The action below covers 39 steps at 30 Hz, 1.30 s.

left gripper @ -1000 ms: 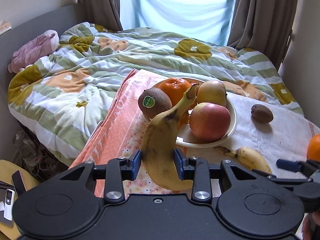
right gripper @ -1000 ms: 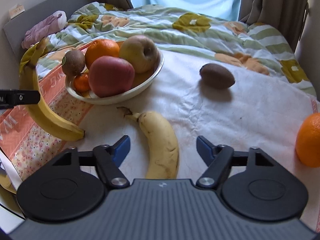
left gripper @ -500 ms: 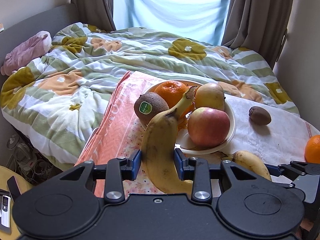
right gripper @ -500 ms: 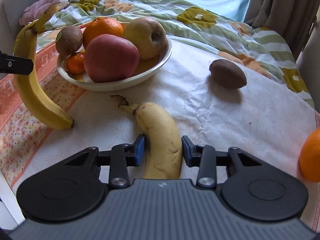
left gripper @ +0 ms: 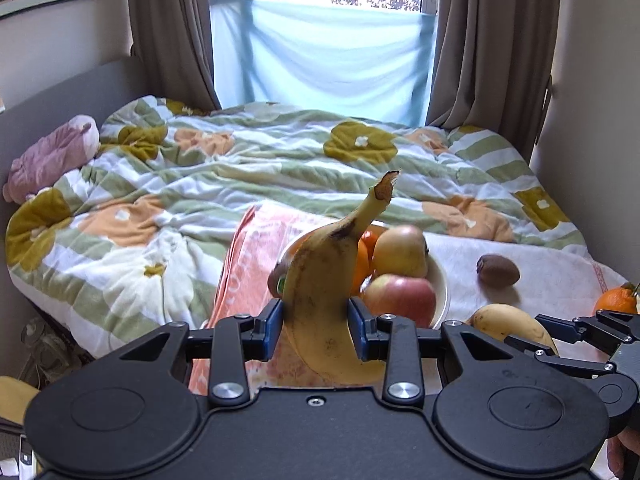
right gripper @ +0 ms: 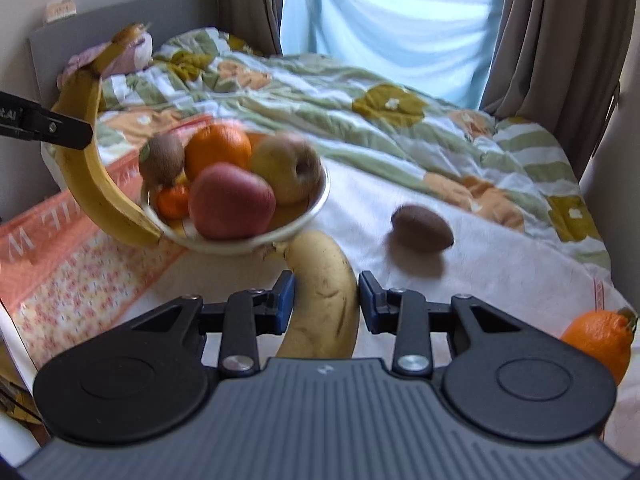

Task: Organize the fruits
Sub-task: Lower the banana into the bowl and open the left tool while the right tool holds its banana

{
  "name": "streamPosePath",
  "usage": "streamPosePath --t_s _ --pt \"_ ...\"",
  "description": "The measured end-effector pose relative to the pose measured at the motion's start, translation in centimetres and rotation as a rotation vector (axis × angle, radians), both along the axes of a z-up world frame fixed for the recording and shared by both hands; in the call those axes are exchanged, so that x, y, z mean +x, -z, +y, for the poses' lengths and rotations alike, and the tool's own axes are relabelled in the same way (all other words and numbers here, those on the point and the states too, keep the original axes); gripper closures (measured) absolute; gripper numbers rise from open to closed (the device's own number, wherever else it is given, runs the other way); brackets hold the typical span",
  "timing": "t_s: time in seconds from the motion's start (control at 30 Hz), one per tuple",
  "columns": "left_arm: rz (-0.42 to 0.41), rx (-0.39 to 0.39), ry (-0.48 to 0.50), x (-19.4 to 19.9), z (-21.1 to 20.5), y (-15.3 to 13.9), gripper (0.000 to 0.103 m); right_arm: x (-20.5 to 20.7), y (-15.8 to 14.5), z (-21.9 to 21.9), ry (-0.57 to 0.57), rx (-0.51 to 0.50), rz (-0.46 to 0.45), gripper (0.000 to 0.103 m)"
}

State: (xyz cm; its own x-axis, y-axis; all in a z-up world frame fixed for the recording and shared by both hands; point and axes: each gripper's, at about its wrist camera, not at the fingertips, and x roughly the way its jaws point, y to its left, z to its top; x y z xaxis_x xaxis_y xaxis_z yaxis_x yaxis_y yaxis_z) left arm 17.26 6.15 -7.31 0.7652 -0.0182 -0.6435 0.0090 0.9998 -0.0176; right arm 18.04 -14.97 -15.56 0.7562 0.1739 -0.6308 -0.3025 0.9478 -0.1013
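I'm gripping one banana (left gripper: 320, 312) in the left jaws, the right jaws closing on another banana (right gripper: 324, 304); either could bruise or slip near the crowded bowl (right gripper: 308, 216).

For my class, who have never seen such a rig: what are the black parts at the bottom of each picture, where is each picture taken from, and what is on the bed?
There is no robot. A person holds a two-finger gripper in each hand, with a camera on each looking along its fingers. The black parts are the grippers themselves. In the left view, the left gripper is shut on a banana. In the right view, the right gripper is closing on a second banana. On the cloth lie a bowl of fruit, a loose kiwi and an orange.
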Motion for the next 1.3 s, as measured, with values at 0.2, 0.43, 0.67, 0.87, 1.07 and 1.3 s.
streamPosePath --t_s 0.2,0.43,0.67,0.87,1.07,1.3 --pt "-0.018 0.017 0.038 2.7 -0.1 -1.4 0.064 2.0 -3.0 0.6 -0.036 0.042 -0.083 0.063" --pt "0.015 0.022 0.069 5.3 0.3 -0.4 0.064 3.6 -1.5 0.5 -0.024 0.03 0.018 0.089" --pt "0.059 0.041 0.129 8.3 -0.1 0.5 0.064 3.0 -0.5 -1.3 0.122 0.034 -0.019 0.016" --pt "0.107 0.036 0.185 11.3 -0.4 2.4 0.064 4.5 1.1 -2.3 0.206 0.027 0.071 0.012" --pt "0.136 0.046 0.218 13.0 -0.9 3.3 0.064 5.0 3.1 -2.4 0.264 0.028 0.158 0.012" --pt "0.075 0.064 0.256 12.2 -0.8 2.4 0.02 6.2 5.1 -1.8 0.302 0.026 0.234 0.016"
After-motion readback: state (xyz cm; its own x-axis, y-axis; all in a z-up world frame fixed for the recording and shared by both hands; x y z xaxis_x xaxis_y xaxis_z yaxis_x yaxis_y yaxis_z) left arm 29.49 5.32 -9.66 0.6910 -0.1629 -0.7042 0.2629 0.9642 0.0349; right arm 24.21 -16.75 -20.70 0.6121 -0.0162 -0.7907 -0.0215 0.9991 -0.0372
